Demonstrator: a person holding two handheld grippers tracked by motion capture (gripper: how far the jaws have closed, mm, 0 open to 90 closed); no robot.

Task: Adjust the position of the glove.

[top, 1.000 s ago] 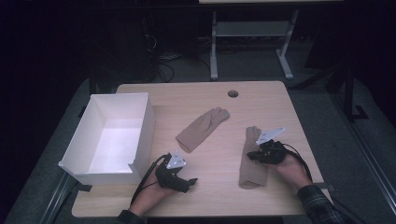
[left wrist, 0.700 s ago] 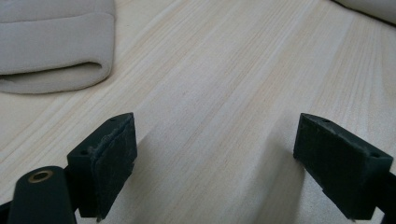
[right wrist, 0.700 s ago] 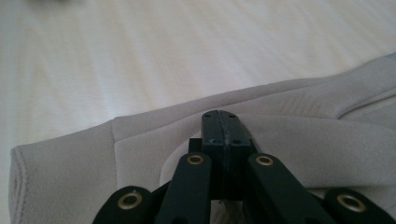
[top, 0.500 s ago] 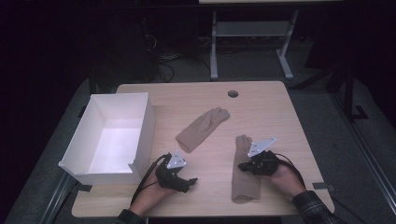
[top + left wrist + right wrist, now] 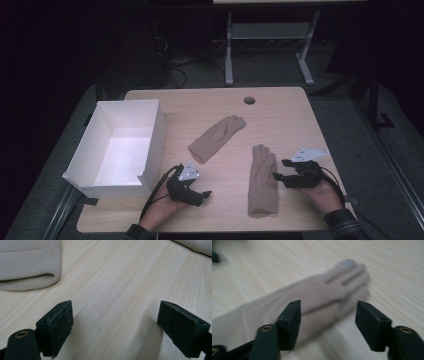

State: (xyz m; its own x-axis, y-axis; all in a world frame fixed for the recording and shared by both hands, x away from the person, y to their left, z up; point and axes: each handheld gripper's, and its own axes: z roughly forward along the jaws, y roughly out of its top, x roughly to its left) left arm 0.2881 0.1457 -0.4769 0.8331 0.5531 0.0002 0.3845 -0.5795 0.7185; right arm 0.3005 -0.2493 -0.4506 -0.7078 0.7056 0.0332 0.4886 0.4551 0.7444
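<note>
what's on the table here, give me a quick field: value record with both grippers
table: light wood
box: white, open top, at the table's left edge
far glove: beige, flat near the centre
near glove: beige, flat, fingers pointing away
left gripper: open over bare wood
right gripper: jaws have just been opening, not gripping, beside the near glove

Gloves: two, beige; one (image 5: pixel 217 137) lying mid-table, the other (image 5: pixel 263 180) nearer and to the right
Boxes: one, white, open-topped (image 5: pixel 152 135), at the left
Tables: one, light wood (image 5: pixel 285 117)
Grippers: two; left (image 5: pixel 192 192), right (image 5: pixel 286 176)
</note>
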